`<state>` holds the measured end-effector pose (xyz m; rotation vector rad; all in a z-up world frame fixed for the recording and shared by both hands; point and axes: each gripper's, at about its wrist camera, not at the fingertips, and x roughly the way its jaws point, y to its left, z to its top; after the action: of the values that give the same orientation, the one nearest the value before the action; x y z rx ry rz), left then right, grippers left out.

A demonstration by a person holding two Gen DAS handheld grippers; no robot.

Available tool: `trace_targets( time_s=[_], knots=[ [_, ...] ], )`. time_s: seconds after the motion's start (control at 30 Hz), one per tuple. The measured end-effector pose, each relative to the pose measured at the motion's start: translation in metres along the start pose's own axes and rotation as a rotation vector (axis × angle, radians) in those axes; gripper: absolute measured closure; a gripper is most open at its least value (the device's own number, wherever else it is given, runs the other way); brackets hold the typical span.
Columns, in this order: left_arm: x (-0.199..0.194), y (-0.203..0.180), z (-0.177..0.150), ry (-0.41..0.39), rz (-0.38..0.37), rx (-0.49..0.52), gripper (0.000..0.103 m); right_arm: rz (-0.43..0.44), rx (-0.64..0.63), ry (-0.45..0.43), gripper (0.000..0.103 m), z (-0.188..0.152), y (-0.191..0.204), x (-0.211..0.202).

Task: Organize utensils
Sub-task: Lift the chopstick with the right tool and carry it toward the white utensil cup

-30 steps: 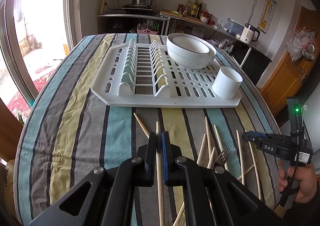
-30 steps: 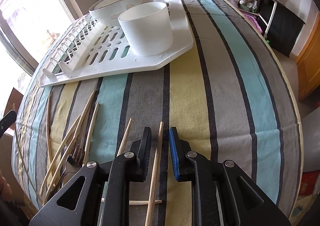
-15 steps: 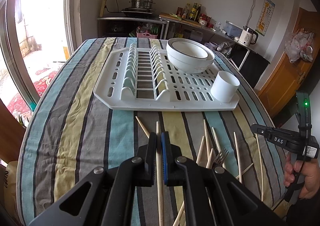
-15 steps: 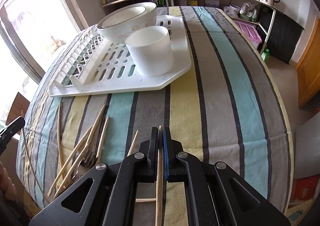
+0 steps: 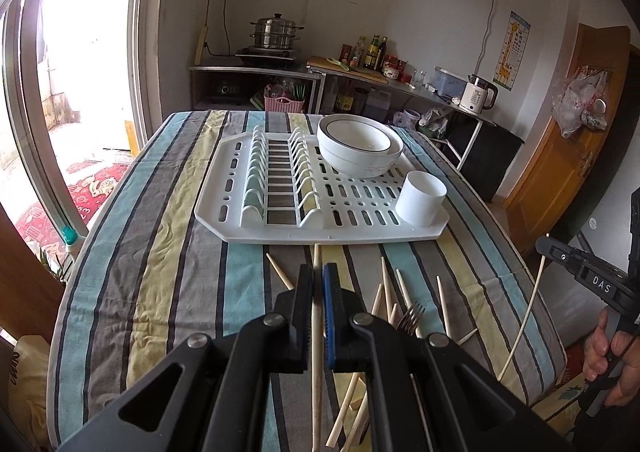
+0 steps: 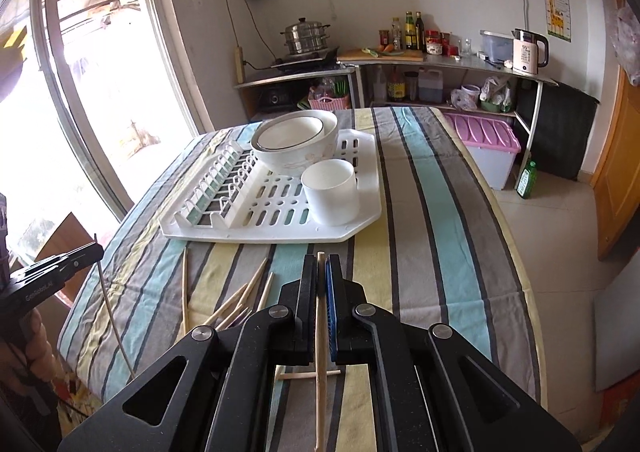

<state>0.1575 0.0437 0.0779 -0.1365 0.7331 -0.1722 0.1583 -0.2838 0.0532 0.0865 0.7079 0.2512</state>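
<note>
My left gripper (image 5: pixel 318 272) is shut on a wooden chopstick (image 5: pixel 316 336) and holds it above the striped table. My right gripper (image 6: pixel 320 266) is shut on another chopstick (image 6: pixel 320 352), also lifted; it shows at the right edge of the left wrist view (image 5: pixel 524 316). Several loose chopsticks (image 5: pixel 385 284) and a fork (image 5: pixel 409 316) lie on the cloth near the front edge. A white utensil cup (image 5: pixel 420 198) stands on the front right corner of the white dish rack (image 5: pixel 224 208), also in the right wrist view (image 6: pixel 331 191).
Stacked white bowls (image 5: pixel 358 144) sit at the back right of the rack. The striped tablecloth (image 5: pixel 152 252) covers the table. A window is on the left, a kitchen counter with a steamer pot (image 5: pixel 276 30) behind, a wooden door (image 5: pixel 568 156) on the right.
Both grippers have risen from the table, each lifting its chopstick. The right gripper, open a second ago, has shut on its chopstick. The rack and cup now look farther off.
</note>
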Motion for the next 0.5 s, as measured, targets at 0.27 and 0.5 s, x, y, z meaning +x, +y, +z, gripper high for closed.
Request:
trace_targets(
  time_s=[0.27,0.5],
  knots=[
    [-0.035,-0.006,-0.014,-0.066,-0.026,0.025,0.097,0.009,-0.025,-0.091,0.099,-0.019,0.007,-0.038],
    [-0.057,-0.013,-0.026,-0.094,-0.041,0.056,0.097,0.012,-0.044,-0.121,0.099,-0.029,0.012,-0.057]
  ],
)
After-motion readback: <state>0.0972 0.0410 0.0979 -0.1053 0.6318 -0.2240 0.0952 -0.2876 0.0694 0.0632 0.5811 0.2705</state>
